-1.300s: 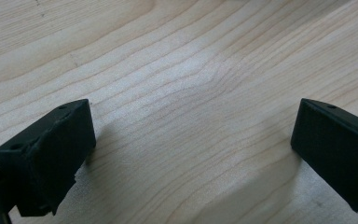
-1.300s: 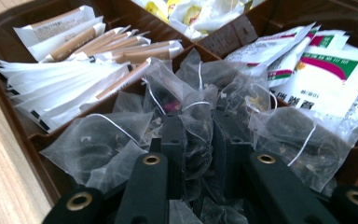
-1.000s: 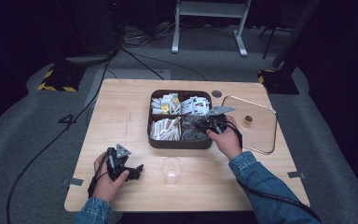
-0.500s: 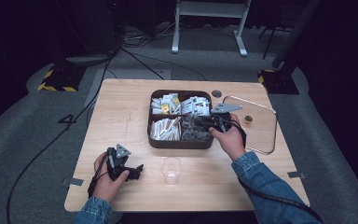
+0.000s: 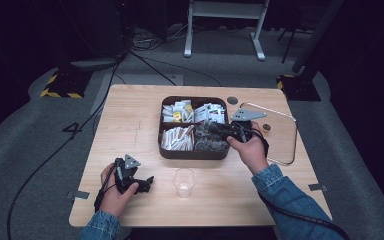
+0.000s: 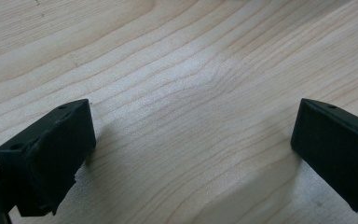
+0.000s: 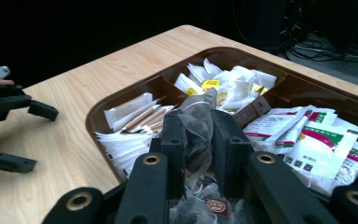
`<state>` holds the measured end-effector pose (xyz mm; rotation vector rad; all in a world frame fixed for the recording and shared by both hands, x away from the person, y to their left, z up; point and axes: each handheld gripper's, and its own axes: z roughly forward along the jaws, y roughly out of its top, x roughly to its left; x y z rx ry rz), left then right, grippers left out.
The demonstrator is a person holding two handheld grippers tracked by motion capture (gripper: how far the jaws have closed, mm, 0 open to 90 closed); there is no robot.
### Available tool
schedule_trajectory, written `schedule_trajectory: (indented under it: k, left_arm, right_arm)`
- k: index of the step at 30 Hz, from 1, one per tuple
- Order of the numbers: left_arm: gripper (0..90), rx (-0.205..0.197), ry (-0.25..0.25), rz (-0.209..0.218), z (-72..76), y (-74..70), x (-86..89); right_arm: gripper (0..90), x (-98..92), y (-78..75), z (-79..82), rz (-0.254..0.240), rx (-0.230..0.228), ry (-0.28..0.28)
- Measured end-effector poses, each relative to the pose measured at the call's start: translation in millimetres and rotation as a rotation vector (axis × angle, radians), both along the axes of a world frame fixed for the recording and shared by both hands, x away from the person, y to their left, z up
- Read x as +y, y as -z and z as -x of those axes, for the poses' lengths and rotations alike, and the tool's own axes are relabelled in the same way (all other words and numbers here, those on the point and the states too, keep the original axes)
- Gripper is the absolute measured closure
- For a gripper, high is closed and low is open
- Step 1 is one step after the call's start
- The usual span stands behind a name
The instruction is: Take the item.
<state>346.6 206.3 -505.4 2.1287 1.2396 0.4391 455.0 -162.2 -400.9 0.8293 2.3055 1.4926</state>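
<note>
The right gripper (image 7: 198,140) has its jaws clamped on a clear crinkled packet (image 7: 196,122), held just above the brown divided tray (image 7: 135,95), whose white sachets (image 7: 317,140) carry green and magenta print too small to read. The left gripper (image 6: 191,149) rests on the wooden table (image 5: 130,120), jaws wide apart with nothing between them.

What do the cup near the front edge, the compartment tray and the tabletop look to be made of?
Cup: thin clear plastic, probably; the wood shows through it. Tray: dark brown, smooth with a slight sheen on its dividers, likely moulded plastic. Table: pale wood or wood-look laminate, matt, with grain lines plain in the left gripper view.
</note>
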Motion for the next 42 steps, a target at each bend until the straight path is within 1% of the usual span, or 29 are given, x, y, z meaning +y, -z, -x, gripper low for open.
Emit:
schedule_trajectory:
  k: [9, 20, 25, 32, 38, 42]
  left_arm:
    - [0.1, -0.001, 0.000, -0.001, 0.0, 0.0, 0.0]
    - [0.1, 0.000, 0.000, -0.001, 0.0, 0.0, 0.0]
    - [0.1, 0.000, 0.001, -0.002, 0.0, 0.0, 0.1]
    - [0.1, 0.001, 0.000, 0.000, 0.1, 0.0, 0.0]
    - [0.1, 0.000, 0.000, -0.001, 0.0, 0.0, 0.0]
    - [0.1, 0.000, 0.000, 0.000, 0.0, 0.0, 0.0]
  right_arm:
    - [76.4, 3.5, -9.4, 15.8, -0.011, -0.011, -0.033]
    - [76.4, 12.4, -16.8, 43.3, -0.025, -0.010, -0.107]
    - [76.4, 18.8, -15.6, 56.1, -0.017, 0.001, -0.150]
    - [76.4, 26.1, -16.6, 72.3, -0.021, 0.011, -0.200]
    - [76.3, 36.3, -11.8, 87.2, -0.017, 0.030, -0.258]
    - [76.3, 40.1, -10.0, 93.6, -0.020, 0.041, -0.284]
